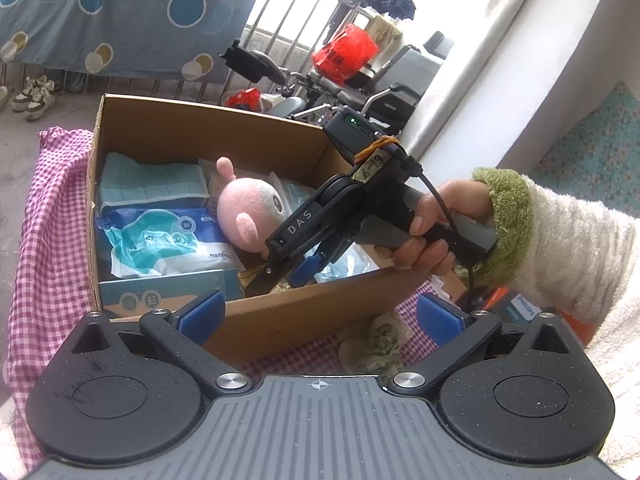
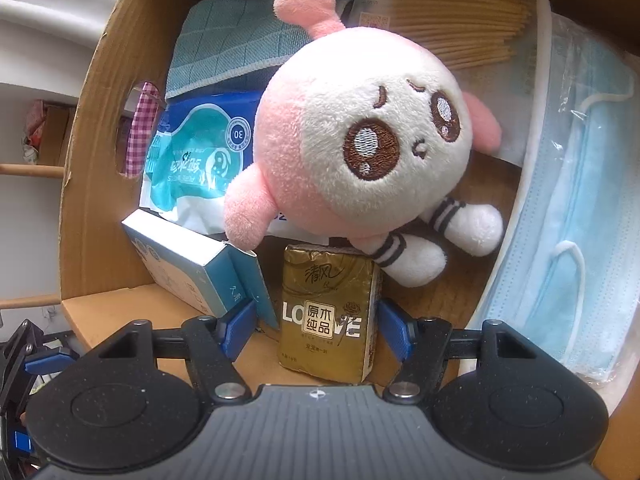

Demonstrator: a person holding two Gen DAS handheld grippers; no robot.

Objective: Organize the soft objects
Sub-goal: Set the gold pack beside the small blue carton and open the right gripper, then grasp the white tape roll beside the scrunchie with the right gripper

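Observation:
A cardboard box sits on a pink checked cloth. Inside lie a pink and white plush doll, a teal cloth, a blue wipes pack, a small blue carton, a bag of blue face masks and a gold tissue pack. My right gripper points down into the box, open, with the tissue pack standing between its blue pads, a gap on the left side. My left gripper hangs open and empty over the box's near wall.
A grey-green patterned soft thing lies on the checked cloth in front of the box. An orange and teal carton is at the right. A packet of wooden sticks lies at the box's far end. A hand in a fleece sleeve holds the right gripper.

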